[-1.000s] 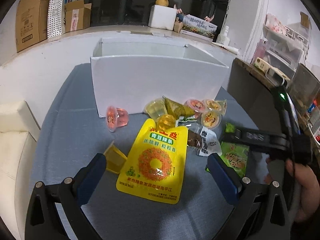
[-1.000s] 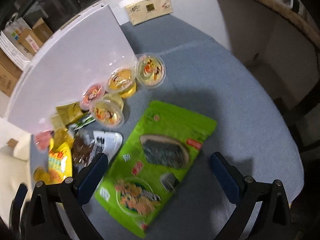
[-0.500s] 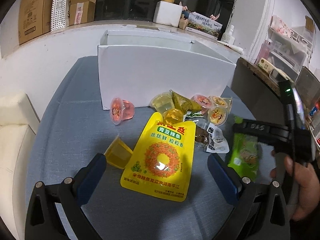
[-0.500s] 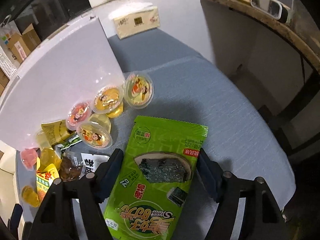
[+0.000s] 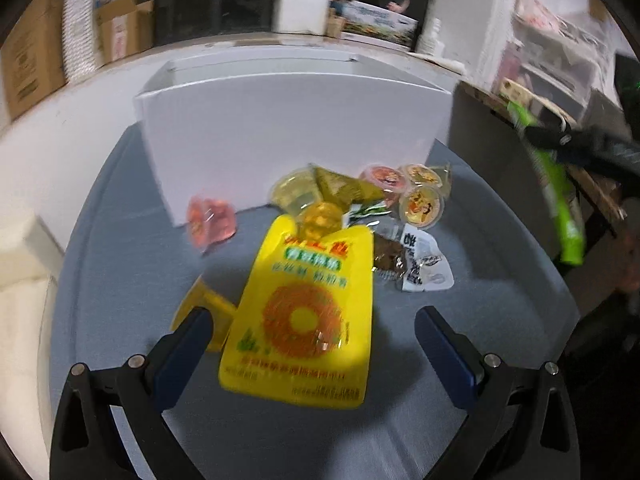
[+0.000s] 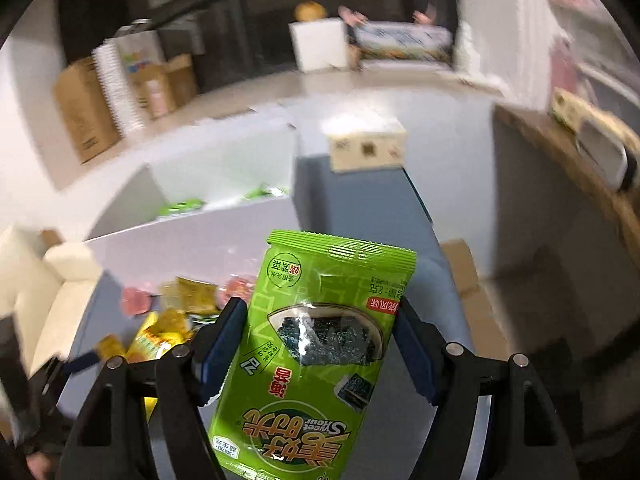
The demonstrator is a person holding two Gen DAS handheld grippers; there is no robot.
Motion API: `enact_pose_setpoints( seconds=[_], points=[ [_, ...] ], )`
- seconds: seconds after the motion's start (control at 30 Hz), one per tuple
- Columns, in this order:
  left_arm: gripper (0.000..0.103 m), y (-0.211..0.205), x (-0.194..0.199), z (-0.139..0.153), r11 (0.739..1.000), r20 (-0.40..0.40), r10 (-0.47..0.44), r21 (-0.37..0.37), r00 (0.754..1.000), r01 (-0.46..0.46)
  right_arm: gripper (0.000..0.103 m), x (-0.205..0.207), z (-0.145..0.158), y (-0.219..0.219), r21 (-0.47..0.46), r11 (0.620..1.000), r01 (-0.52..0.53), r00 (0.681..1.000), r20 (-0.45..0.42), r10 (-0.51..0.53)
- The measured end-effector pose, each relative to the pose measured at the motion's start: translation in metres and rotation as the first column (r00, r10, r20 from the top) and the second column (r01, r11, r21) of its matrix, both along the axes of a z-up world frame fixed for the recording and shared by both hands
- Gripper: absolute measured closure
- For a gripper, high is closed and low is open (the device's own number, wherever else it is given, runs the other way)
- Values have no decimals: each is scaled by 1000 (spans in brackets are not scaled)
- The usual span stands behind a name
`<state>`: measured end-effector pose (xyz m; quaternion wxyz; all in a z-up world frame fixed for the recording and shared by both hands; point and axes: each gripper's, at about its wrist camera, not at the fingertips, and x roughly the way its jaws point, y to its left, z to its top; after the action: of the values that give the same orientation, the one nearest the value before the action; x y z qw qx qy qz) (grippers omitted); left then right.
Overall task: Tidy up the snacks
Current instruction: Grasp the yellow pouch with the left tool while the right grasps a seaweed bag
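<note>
Comparing frames, we logged the right gripper [image 6: 318, 340] clamped on the green seaweed packet [image 6: 320, 344], newly lifted toward the white box [image 6: 224, 184]; left gripper [image 5: 312, 344] stayed wide open, empty.

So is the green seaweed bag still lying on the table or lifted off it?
Lifted: the right claw grips the green seaweed bag above the table.

The green seaweed packet [image 6: 320, 344] is glossy plastic film with a crimped top seal, pressed between the right claw's [image 6: 320, 344] matt blue pads [image 6: 224, 344]. The yellow snack pouch [image 5: 308, 320] shines likewise. The jelly cups [image 5: 422, 204] are clear plastic with printed foil lids. The white box [image 5: 288, 136] looks like smooth matt card. The table [image 5: 120, 264] wears grey woven cloth.
</note>
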<state>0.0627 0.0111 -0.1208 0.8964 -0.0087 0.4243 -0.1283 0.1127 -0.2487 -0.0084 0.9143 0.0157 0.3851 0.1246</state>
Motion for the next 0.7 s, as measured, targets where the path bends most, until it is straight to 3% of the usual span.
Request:
enact_pose_setpoints(
  seconds=[0.13, 0.3, 0.33, 0.37, 0.47, 0.53, 0.57, 0.7],
  points=[
    [0, -11, 27, -8, 997, -27, -76, 26, 997, 77, 26, -17, 14, -6, 61, 997, -47, 998, 36, 45],
    [1, -22, 50, -20, 990, -66, -81, 112, 995, 88, 26, -27, 9, -1, 83, 995, -56, 998, 41, 52],
    [4, -25, 53, -24, 987, -79, -88, 125, 993, 97, 26, -26, 7, 0, 88, 995, -56, 998, 36, 53],
    [16, -28, 55, -29, 986, -104, -102, 124, 989, 115, 26, -25, 4, 1, 90, 994, -55, 998, 30, 53],
    [22, -31, 50, -30, 983, -74, -118, 132, 990, 127, 26, -28, -1, 0, 98, 994, -52, 999, 11, 51],
    [31, -26, 48, -27, 988, -75, -118, 91, 990, 125, 26, -28, -6, 0, 99, 994, -51, 999, -1, 51],
    [40, -23, 47, -25, 990, -79, -117, 74, 990, 123, 26, -28, -7, 0, 100, 994, -48, 999, -4, 49],
    [45, -11, 36, -11, 994, -47, -108, 31, 993, 109, 26, -30, -8, -1, 107, 993, -50, 999, -4, 50]
  ],
)
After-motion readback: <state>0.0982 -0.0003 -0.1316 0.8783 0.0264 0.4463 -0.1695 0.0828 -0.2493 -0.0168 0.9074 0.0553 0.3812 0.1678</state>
